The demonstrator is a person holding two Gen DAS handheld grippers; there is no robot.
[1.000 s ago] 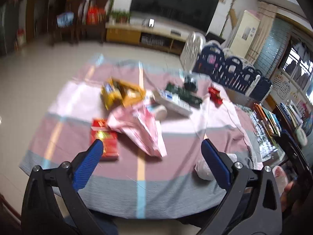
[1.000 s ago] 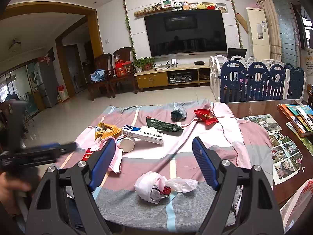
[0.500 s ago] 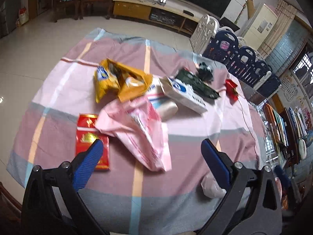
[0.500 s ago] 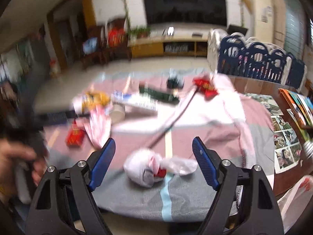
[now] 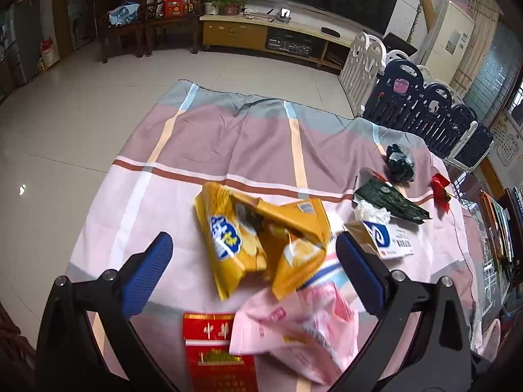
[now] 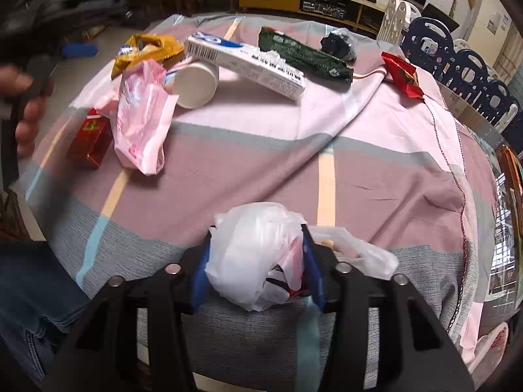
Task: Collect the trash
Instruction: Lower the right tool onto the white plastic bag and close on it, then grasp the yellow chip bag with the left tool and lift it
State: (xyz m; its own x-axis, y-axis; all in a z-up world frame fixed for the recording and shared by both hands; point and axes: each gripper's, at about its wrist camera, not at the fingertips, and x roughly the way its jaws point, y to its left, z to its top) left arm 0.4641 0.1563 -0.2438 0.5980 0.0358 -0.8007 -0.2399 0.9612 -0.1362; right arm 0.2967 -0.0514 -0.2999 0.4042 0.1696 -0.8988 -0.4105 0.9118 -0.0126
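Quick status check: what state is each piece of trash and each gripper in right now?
Crumpled white plastic bag: pinched by right gripper.
Left gripper: open, above yellow snack bag, torn open.
White paper cup: lying sideways.
Red cigarette pack: flat.

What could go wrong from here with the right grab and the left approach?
1. The right gripper has just been closing on the white plastic bag; its loose tail sits outside the fingers, so thin film may slip or snag the tablecloth.
2. The open left gripper straddles the yellow snack bag, which overlaps the pink bag; closing could catch both.
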